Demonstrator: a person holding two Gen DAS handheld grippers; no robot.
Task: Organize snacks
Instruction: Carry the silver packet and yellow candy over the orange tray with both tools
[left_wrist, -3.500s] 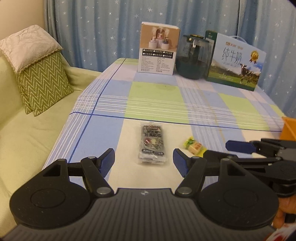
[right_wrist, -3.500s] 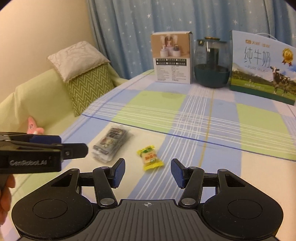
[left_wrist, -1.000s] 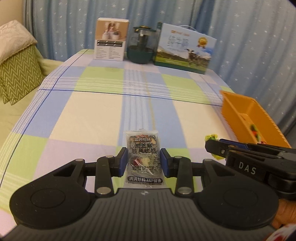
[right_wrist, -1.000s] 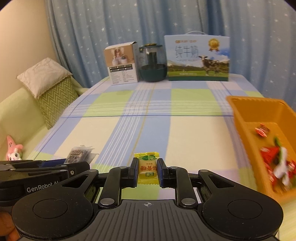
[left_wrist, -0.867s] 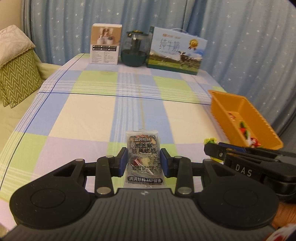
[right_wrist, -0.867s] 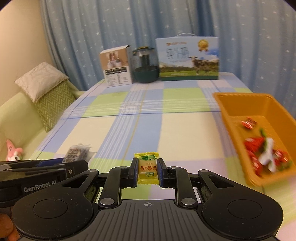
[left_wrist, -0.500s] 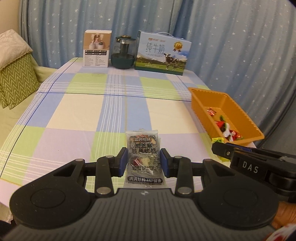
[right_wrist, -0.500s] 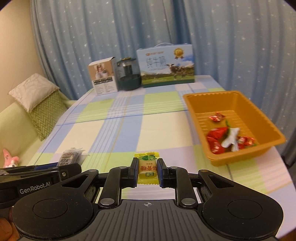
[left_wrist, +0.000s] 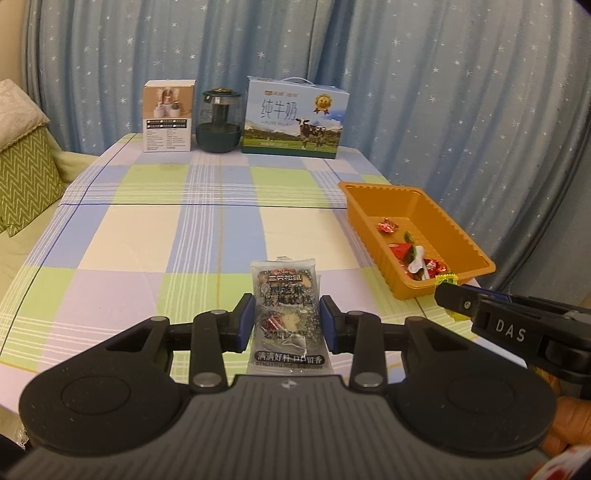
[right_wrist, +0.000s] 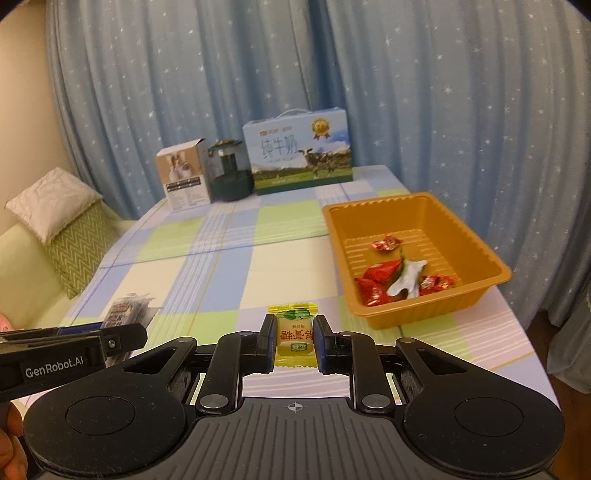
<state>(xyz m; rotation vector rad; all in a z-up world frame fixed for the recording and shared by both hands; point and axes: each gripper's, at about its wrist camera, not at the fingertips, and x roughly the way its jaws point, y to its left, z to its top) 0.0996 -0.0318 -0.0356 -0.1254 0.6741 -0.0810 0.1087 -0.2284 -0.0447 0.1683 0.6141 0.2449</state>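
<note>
My left gripper (left_wrist: 287, 317) is shut on a grey-black snack packet (left_wrist: 286, 295) and holds it above the near part of the checked table. My right gripper (right_wrist: 294, 334) is shut on a yellow candy (right_wrist: 294, 338), held in the air near the table's front. An orange tray (right_wrist: 484, 254) stands at the right of the table with several red wrapped candies (right_wrist: 378, 275) in it. The tray also shows in the left wrist view (left_wrist: 369, 229). The right gripper (left_wrist: 448, 295) reaches in there from the right, just below the tray's near corner.
At the table's far end stand a white box (left_wrist: 168, 118), a dark glass jar (left_wrist: 218, 123) and a blue milk carton (left_wrist: 295, 118). A sofa with a green zigzag cushion (right_wrist: 74, 243) lies left. Blue starred curtains hang behind.
Both grippers have lifted their snacks off the table and swung right and back. The orange tray has come into fuller view on the right.
</note>
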